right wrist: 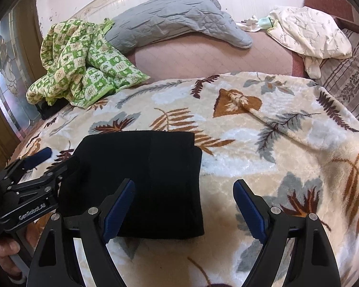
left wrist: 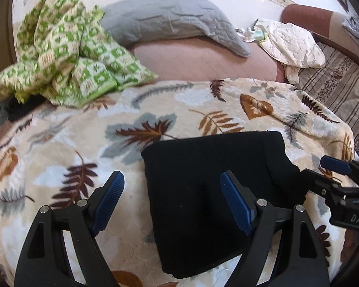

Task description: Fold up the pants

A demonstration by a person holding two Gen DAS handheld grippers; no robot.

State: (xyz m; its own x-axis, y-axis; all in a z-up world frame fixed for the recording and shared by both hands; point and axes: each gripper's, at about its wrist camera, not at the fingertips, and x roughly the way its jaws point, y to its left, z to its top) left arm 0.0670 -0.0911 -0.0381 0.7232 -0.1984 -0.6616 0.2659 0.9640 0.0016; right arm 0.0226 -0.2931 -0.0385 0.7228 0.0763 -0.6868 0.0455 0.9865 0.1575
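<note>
Left wrist view showed the pants [left wrist: 213,191] folded into a compact black block on the blanket [left wrist: 59,162], lying under and ahead of the left gripper [left wrist: 172,199], whose jaws stood released and empty. The right gripper [right wrist: 184,205] was likewise released, pants at its left finger. Best now to square the edges gently. Readable writing: "DAS", "GenRobot_AI".
</note>
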